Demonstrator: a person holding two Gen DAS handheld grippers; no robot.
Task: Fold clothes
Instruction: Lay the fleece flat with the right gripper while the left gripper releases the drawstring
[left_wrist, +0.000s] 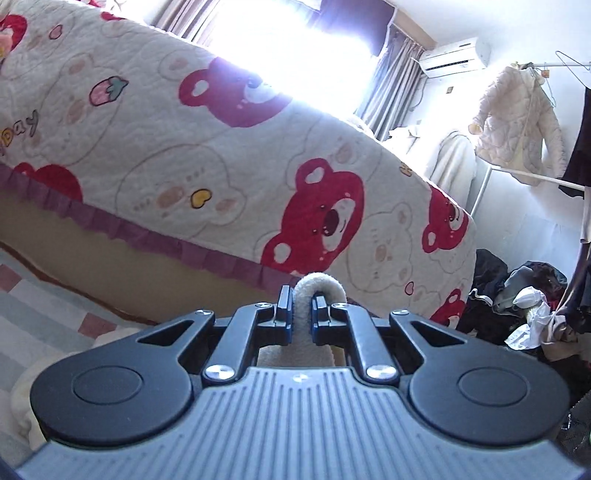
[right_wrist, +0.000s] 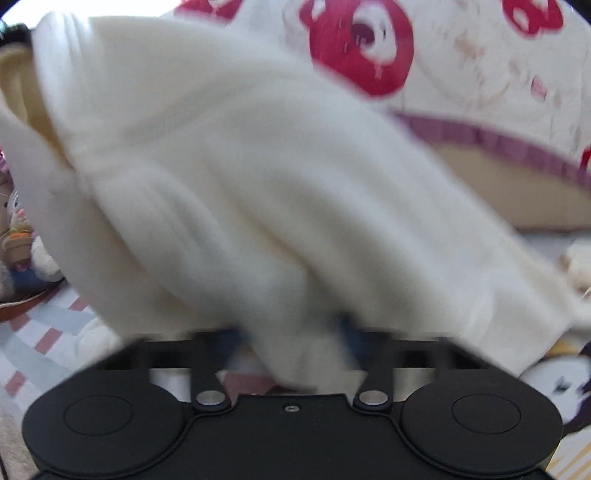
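Bear-print bedspread (left_wrist: 207, 155) fills the background of both views. Left gripper (left_wrist: 302, 314) has its jaws clamped on a fold of cream fleece (left_wrist: 317, 291), held up before the bed's edge. Right gripper (right_wrist: 295, 332) is blurred and draped by the fleece (right_wrist: 229, 177); whether its jaws grip cannot be told. Beyond lie a clothes pile (left_wrist: 517, 306), a rack with a hung jacket (left_wrist: 517, 122), and a striped rug (left_wrist: 40, 314).
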